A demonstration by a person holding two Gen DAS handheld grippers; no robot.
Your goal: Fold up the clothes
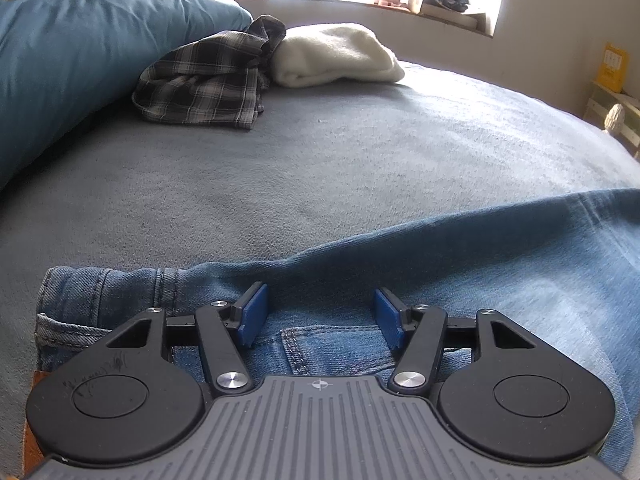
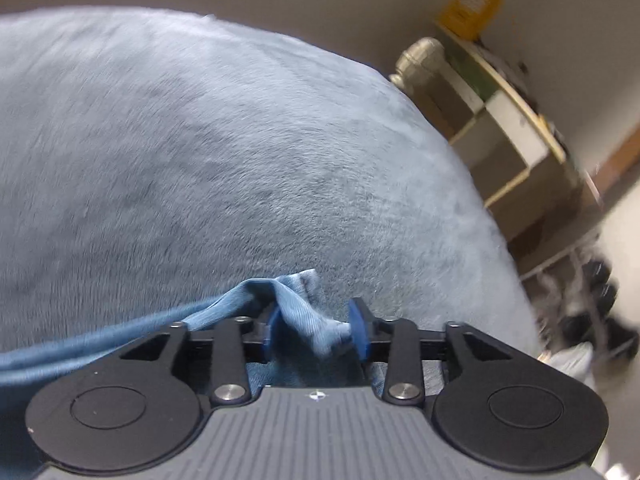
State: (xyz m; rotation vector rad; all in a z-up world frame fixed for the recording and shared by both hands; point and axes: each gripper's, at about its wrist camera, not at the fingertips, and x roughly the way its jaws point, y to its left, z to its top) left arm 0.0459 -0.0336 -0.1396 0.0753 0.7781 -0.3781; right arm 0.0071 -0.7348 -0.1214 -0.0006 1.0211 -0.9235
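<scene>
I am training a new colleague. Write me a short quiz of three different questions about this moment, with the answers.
1. True or false: the left gripper is open above the jeans.
2. What lies between the fingers of the right gripper?
A. the plaid shirt
B. a bunch of denim
C. nothing
3. Fill in: beside the plaid shirt, at the far end of the bed, lies a folded ____ cloth.

Key
1. True: its jaws are wide apart, with the waist part of the jeans under them.
2. B; the jaws are only partly closed, so a firm grip is not certain.
3. White, or cream.
</scene>
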